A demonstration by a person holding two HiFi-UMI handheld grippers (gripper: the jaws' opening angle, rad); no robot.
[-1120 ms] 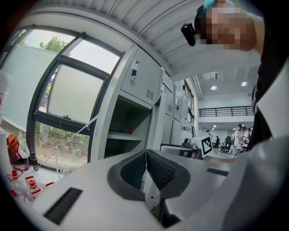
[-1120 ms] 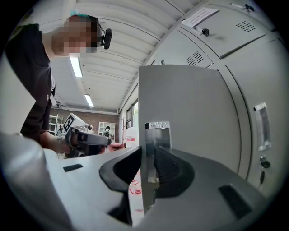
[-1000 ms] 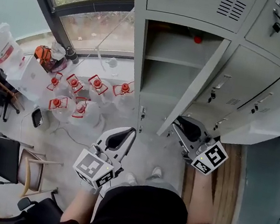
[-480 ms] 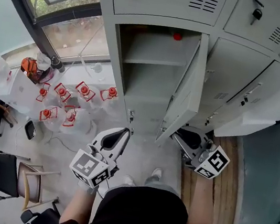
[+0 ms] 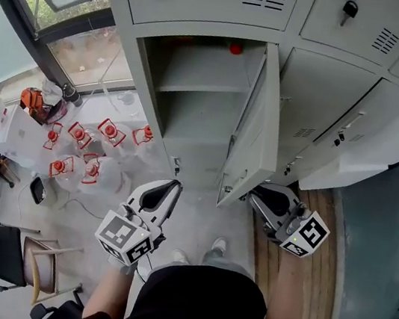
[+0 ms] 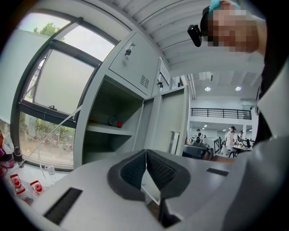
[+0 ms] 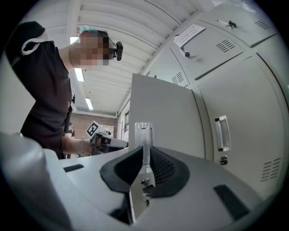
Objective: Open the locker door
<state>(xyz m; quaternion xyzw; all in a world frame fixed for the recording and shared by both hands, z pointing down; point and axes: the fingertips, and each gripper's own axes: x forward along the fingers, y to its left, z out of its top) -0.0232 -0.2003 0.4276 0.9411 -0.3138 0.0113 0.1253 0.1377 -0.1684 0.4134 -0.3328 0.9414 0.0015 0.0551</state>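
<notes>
The right hand-held gripper is closed on the handle. Its jaws have just been closing, and the metal strip stands upright between the pads with its top clear of the tips. The handle sits close to the free edge of the door.

In the head view the door is swung out of the locker and seen nearly edge-on. It runs from the gripper toward 12 o'clock, and its lower corner is just beside the gripper. At 1 to 2 o'clock of the gripper the closed doors of the neighbouring lockers lie flat, with a narrow wedge of space between them and the open door. A wood strip of flooring runs under the gripper toward 6 o'clock.

At 9 o'clock, well apart across bare floor, is the left hand-held gripper. Its jaws are together at the tips and hold nothing. It points toward 1 o'clock, at the foot of the open compartment. The person's shoes stand on the floor between the two grippers, at 6 o'clock of the door's lower corner.

Inside the compartment a shelf crosses at mid-height, its front edge set back from the frame. At 10 o'clock of the left gripper, red-capped jugs crowd the floor between the locker's left side and the window. A chair stands at its 8 o'clock. The clearest room is the floor strip straight in front of the compartment.
</notes>
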